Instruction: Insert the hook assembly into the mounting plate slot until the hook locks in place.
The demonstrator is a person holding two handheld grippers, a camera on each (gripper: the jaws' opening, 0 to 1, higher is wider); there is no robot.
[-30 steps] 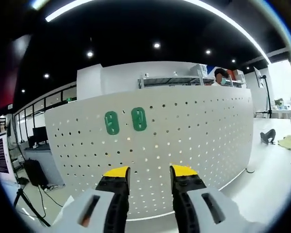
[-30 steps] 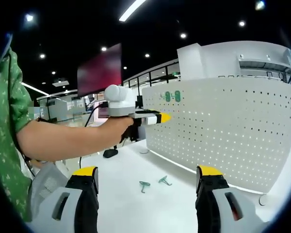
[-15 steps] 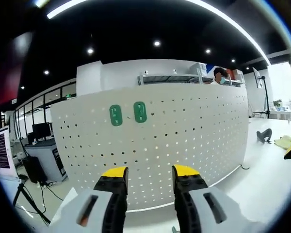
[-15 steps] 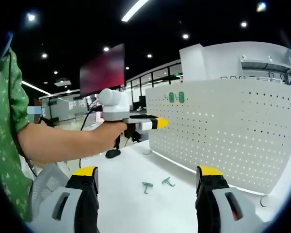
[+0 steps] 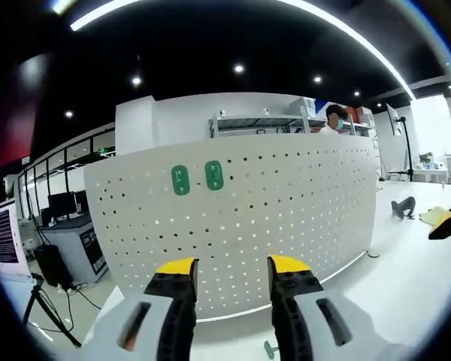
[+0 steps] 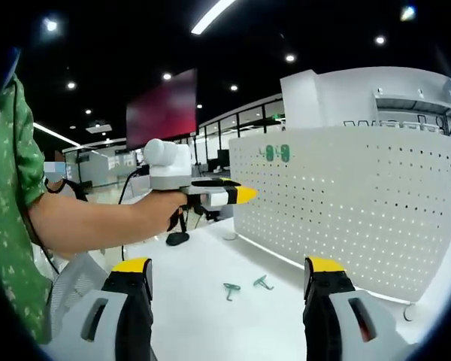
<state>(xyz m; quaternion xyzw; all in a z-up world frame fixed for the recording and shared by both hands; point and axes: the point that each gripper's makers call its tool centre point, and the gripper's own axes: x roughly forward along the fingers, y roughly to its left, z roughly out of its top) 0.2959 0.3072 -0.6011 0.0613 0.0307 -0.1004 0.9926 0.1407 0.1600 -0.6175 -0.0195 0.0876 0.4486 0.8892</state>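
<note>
R gripper [image 6: 229, 280]: fingers wide apart, nothing held. Just beyond on white counter [image 6: 188, 301], two green hooks [image 6: 244, 286] lying loose (side by side). L gripper [image 6: 240, 195] raised at left, fingers apart, empty. Far: upright pegboard [image 5: 286, 203] w/ two green mounting plates [image 5: 197, 178] near top left.

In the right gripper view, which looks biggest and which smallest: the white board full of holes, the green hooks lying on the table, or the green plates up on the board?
1. Pegboard, by far the largest.
2. and 3. The green hooks and the green plates look alike; the hooks lie nearer the camera, so I can't rank them.
</note>
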